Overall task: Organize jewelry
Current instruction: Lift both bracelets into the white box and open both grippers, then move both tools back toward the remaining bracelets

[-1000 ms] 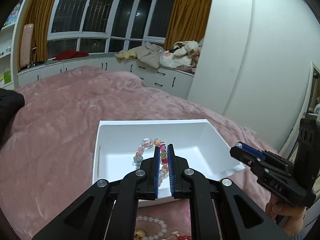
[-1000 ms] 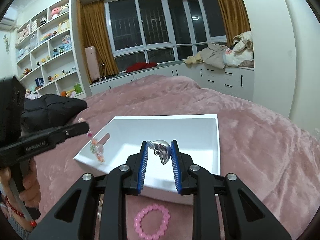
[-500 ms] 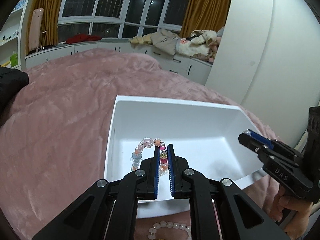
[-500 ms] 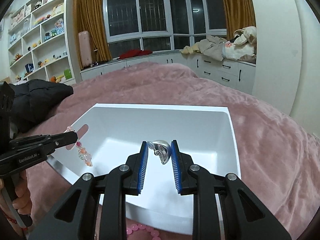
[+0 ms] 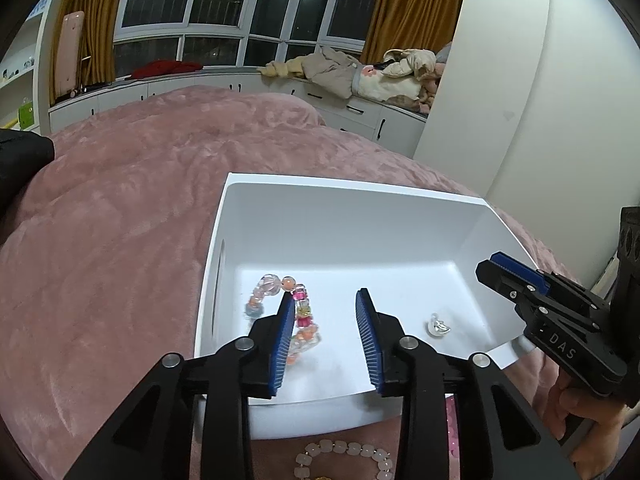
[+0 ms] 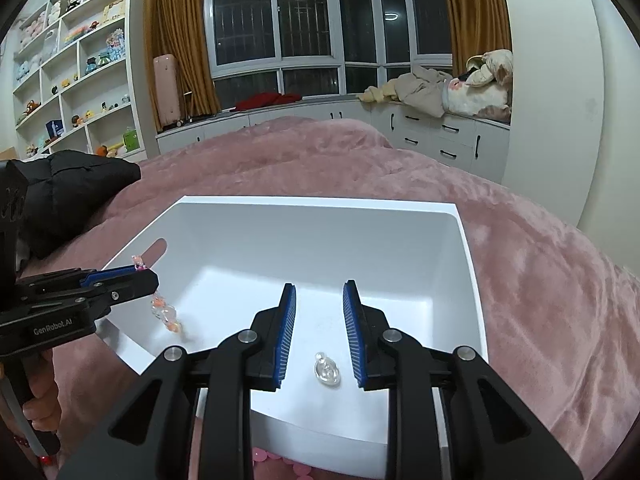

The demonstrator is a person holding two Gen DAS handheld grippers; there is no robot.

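Both tongs are spread open, holding nothing: left gripper (image 5: 324, 336) over the beaded bracelet (image 5: 298, 316), right gripper (image 6: 318, 328) above the silver charm (image 6: 327, 370), both pieces in the white bin (image 6: 320, 204). I'd lift straight up so no fingertip snags beads.

A big bed with a fuzzy pink blanket (image 6: 400, 184) fills the room. At 12 o'clock, dark windows (image 6: 312, 28) sit between golden curtains (image 6: 180, 48). At 9 o'clock, white shelves (image 6: 72, 60) hold toys. At 2 o'clock, clothes (image 6: 448, 88) lie piled on white drawers (image 6: 440, 140).
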